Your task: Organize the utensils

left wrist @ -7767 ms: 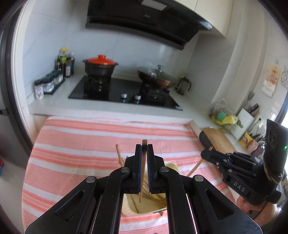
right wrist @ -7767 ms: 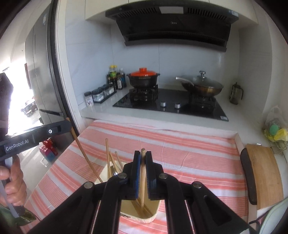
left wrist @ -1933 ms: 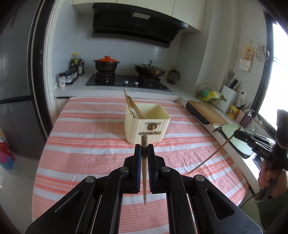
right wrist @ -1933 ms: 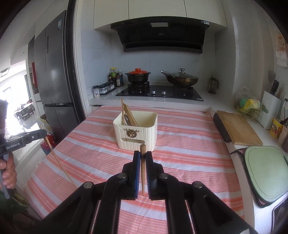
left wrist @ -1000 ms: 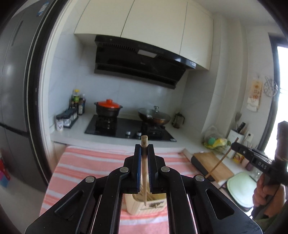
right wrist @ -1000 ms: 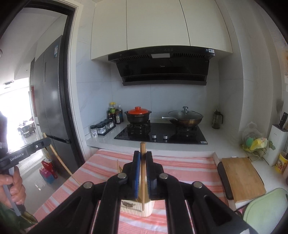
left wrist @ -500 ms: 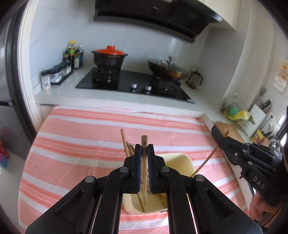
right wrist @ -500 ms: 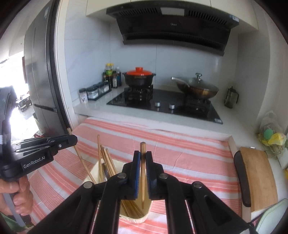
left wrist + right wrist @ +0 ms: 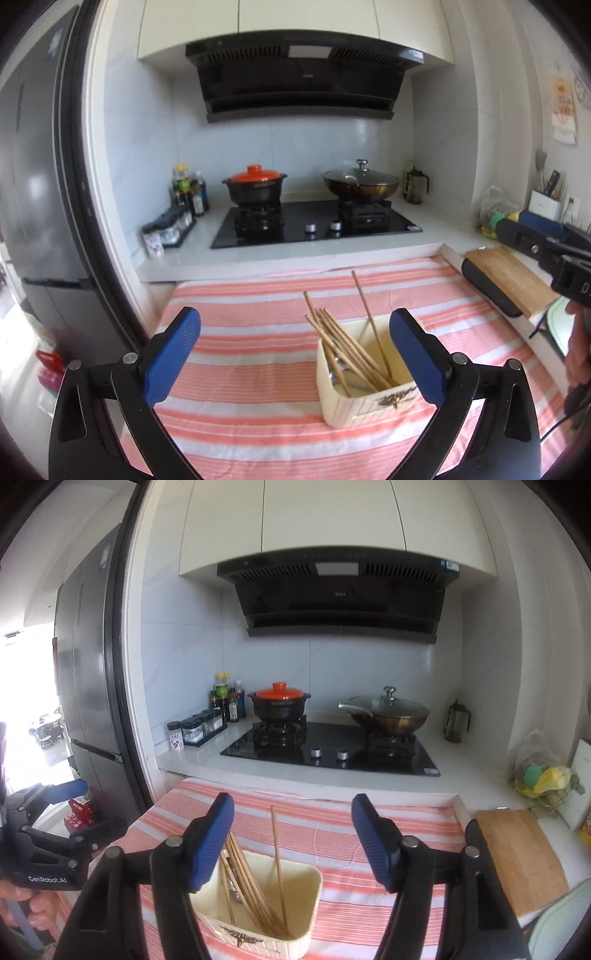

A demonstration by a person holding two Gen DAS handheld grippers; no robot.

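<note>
Both sets of jaws have just sprung apart, and the chopstick each one pinched half a second ago is gone from between the pads. Right now the left gripper [image 9: 294, 356] stands spread as wide as it goes with nothing between its blue pads, and the right gripper [image 9: 291, 843] is spread too, a touch less, also empty. Just beyond the right gripper's fingertips sits the cream utensil holder [image 9: 258, 904] on the striped tablecloth [image 9: 369, 897], and from the left wrist view it lies low and right, close behind the right-hand pad. Inside it a bundle of chopsticks [image 9: 347, 350] leans toward the left wall, while one lone chopstick [image 9: 369, 321] stands steeper and apart from the rest, its top poking well above the rim. Something grey and metallic lies under the bundle, maybe a spoon or fork, but it's too buried to call. Further out, the cloth around the holder shows no stray utensils in either view, though its near edge is hidden behind the grippers. By the look of it, this drop-off is done and the sorting is close to finished, unless more pieces wait out of sight. Behind, the stove [image 9: 314, 225] carries a red-lidded pot [image 9: 255, 184].
</note>
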